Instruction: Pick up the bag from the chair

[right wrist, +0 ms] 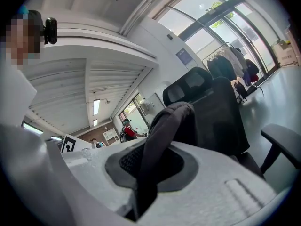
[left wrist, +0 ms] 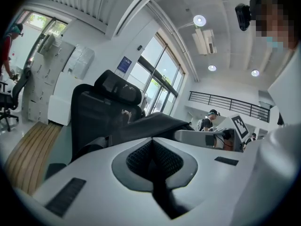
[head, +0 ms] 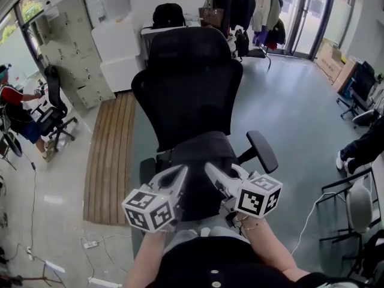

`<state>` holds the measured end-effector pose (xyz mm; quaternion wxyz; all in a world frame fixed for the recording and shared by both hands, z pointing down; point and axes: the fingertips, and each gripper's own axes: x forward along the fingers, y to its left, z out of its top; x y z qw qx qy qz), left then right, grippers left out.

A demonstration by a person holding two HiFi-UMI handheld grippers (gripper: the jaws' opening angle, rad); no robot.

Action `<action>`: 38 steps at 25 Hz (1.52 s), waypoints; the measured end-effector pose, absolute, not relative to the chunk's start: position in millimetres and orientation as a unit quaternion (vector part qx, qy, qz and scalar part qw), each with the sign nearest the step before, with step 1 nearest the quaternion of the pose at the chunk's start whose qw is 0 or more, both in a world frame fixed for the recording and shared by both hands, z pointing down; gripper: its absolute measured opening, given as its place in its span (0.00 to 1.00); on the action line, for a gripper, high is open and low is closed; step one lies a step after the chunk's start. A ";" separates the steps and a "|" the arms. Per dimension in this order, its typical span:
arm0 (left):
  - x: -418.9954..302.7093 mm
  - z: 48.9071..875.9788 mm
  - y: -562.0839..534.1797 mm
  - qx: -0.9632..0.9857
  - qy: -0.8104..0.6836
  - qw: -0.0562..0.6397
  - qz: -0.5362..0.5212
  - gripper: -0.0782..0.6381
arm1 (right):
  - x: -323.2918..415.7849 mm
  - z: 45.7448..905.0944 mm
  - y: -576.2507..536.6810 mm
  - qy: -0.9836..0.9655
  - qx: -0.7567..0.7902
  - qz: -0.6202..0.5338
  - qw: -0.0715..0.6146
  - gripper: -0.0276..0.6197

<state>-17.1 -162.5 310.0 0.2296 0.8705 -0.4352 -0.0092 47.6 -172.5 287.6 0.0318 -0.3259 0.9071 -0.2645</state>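
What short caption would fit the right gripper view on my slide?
The right gripper shut on the dark bag, held in front of the black office chair.

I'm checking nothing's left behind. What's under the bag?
The seat of the chair, mostly covered: the bag, pinched by the left gripper and right gripper, is held over it. Beside it the armrests show. Anything on the seat is hidden.

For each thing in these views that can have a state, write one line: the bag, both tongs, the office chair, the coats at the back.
bag, pinched at its top by both tongs; whether it is clear of the seat cannot be told.
left tongs, shut on the bag's fabric.
right tongs, shut on the bag's fabric.
office chair, upright, its seat towards the person.
coats, hanging up.
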 end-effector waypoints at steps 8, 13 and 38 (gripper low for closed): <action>-11.0 299.5 -165.0 0.874 -0.429 0.226 -0.030 0.13 | 63.3 279.1 -172.1 0.899 -0.347 -0.260 0.069 0.12; -9.0 298.9 -165.0 0.874 -0.432 0.218 -0.030 0.13 | 71.8 286.0 -168.9 0.894 -0.355 -0.265 0.071 0.11; 8.2 330.7 -160.4 0.874 -0.416 0.249 -0.004 0.13 | 74.4 309.4 -166.4 0.892 -0.347 -0.285 0.056 0.11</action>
